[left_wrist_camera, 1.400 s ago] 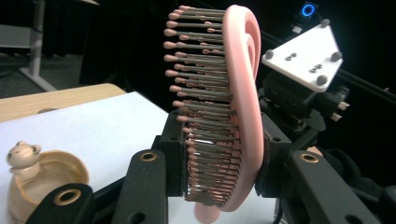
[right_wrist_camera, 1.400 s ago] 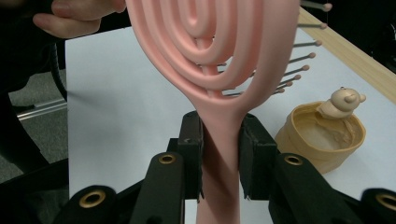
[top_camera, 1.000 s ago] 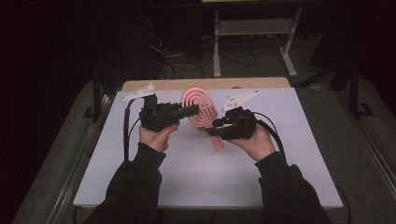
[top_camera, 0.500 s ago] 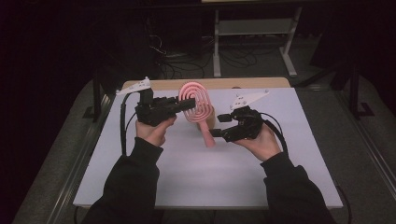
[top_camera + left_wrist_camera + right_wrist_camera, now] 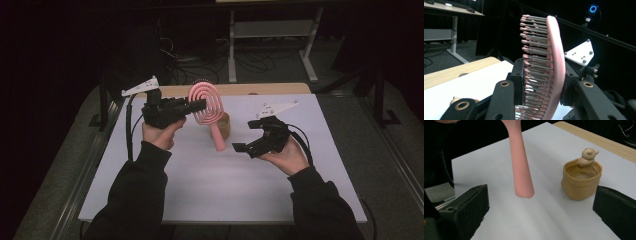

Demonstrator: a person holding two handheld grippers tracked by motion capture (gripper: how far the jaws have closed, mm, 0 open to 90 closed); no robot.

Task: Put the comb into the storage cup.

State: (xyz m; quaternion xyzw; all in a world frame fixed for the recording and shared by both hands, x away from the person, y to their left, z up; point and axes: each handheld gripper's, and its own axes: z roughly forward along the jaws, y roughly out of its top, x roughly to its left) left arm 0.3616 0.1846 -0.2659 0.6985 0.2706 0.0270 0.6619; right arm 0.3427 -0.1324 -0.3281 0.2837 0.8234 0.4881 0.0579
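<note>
the pink hairbrush (image 5: 208, 104) is up in the air above the far middle of the bench (image 5: 210, 190), head up and handle hanging down, its bristles facing my left side. going by size, the bench comes first: a white sheet covers most of it, with a strip of bare wood along the far edge. my two forearms in dark sleeves come in from the near side. my left gripper (image 5: 197, 105) is clamped on the brush head, one pad against the smooth pink back and the other in among the bristles, as the left gripper view shows close up (image 5: 554, 75); the brush stands nearly upright there. my right gripper (image 5: 244, 147) is held off to the right of the brush, well clear of it, and its jaws have just been opening; they now stand wide apart with nothing between them. in the right gripper view the pink handle (image 5: 520, 167) hangs down in front of those open jaws, its tip just above the white sheet and not touching either pad. smallest of all is a little tan cup (image 5: 223, 127) with a small bear figure (image 5: 587, 156) perched on its rim; it sits on the sheet just behind and to the right of the handle, apart from both grippers
</note>
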